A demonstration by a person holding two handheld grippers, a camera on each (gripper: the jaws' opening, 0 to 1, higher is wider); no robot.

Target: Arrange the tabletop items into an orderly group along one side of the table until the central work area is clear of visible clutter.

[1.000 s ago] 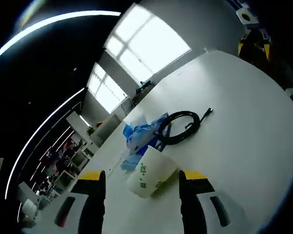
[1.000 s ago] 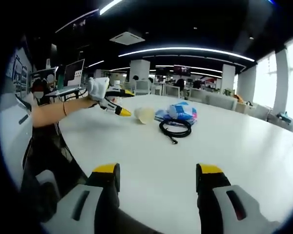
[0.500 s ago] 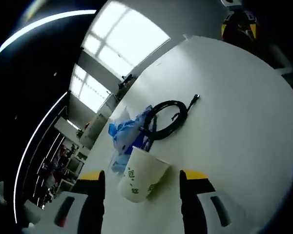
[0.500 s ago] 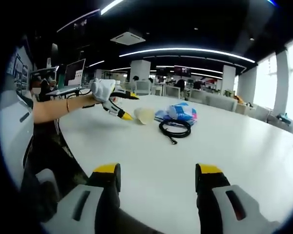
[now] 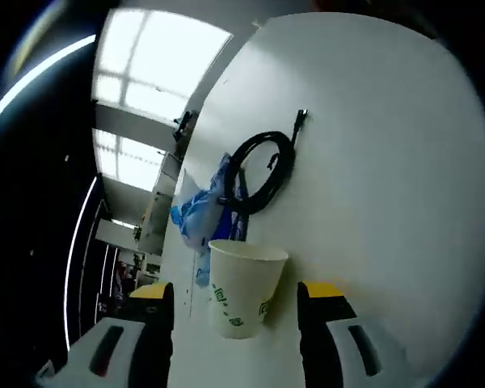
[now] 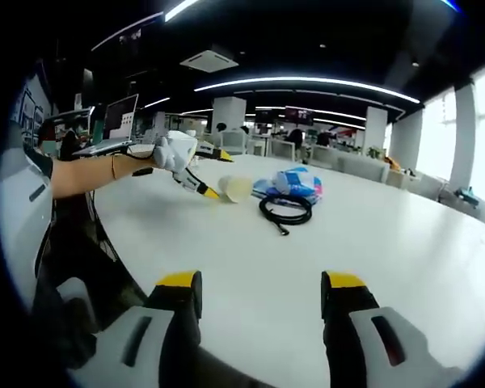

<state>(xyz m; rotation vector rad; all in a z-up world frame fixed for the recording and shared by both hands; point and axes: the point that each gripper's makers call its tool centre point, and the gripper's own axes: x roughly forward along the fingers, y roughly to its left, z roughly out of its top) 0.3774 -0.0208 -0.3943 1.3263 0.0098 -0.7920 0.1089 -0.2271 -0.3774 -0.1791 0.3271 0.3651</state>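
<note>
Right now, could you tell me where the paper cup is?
In the left gripper view the paper cup lies between the open left gripper, just before the blue bag and coiled black cable.

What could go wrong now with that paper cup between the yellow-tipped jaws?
The paper cup lies on its side between the open left gripper; a hard squeeze might crush it, or it may roll away. The black cable and blue bag lie right behind it, so a push could scatter them.
</note>
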